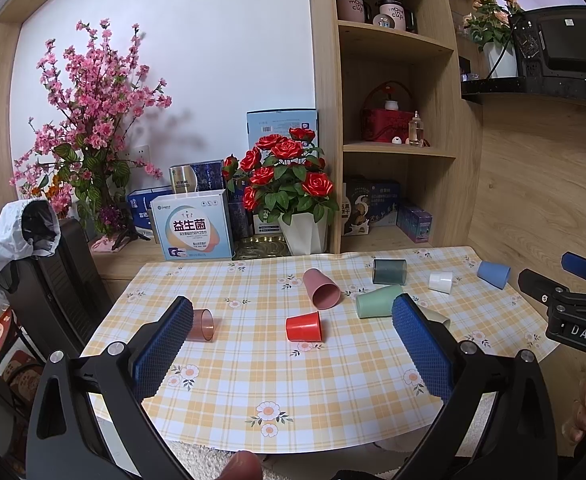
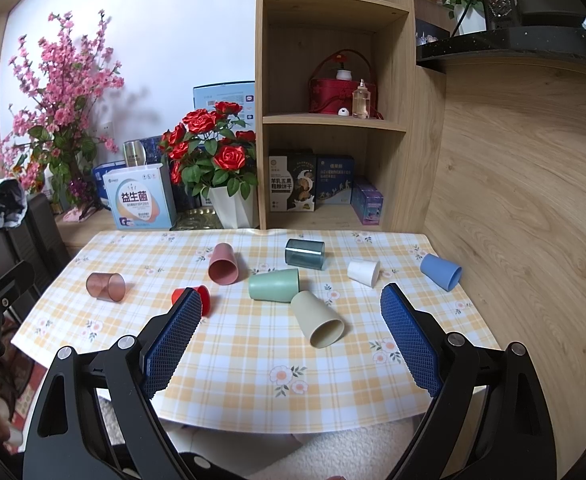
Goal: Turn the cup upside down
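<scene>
Left gripper [image 1: 293,316] and right gripper [image 2: 291,308] both spread wide, nothing held, hovering over near edge of table [image 2: 253,392]. Eight cups on their sides (none upside down); beige cup [image 2: 319,322] between right gripper's fingers.

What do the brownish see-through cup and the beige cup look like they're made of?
The brownish cup looks like clear tinted plastic with a glossy finish: the checked cloth shows through its wall. The beige cup looks like opaque matte plastic, possibly a fibre composite: flat colour, no sharp highlights.
</scene>
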Motion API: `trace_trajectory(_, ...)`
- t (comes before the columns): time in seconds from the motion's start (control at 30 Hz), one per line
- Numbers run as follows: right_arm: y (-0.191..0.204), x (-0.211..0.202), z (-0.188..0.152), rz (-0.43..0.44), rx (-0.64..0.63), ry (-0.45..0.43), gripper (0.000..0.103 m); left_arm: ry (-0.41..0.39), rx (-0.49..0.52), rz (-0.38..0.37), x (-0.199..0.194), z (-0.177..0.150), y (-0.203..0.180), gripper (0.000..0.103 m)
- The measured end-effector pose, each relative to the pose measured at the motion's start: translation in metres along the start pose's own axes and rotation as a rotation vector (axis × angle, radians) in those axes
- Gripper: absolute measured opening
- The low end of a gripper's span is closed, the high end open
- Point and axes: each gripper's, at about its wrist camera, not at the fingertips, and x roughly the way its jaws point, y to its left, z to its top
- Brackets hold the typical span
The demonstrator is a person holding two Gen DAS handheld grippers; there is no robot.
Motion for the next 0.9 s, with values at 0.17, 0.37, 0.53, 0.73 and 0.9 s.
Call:
trace_trajectory(0.17, 0.000, 0.000, 0.000, 0.000, 0.000, 0.000, 0.088, 0.001, 0.000, 0.000, 0.000, 0.000, 0.000, 0.097)
trace_trajectory(0.37, 0.000, 0.000, 0.000, 0.000, -0.001, 0.000, 0.088, 0.001, 0.000, -0.001, 0.000, 0.000, 0.000, 0.097)
trace_trajectory(0.53, 0.000, 0.000, 0.000, 0.001, 0.000, 0.002, 0.088, 0.000, -0.004, 0.000, 0.000, 0.000, 0.000, 0.097)
trace_trajectory(0.73, -0.002, -0.003, -0.006, 0.020, 0.017, -0.006, 0.088, 0.013, -0.022, 0.003, 0.002, -0.003, 0.001, 0.097)
trace_trajectory(0.9, -0.022, 0.001, -0.011, 0.050, 0.094, -0.041, 0.088, 0.007, -0.040, 0.007, 0.007, -0.003, 0.008, 0.097)
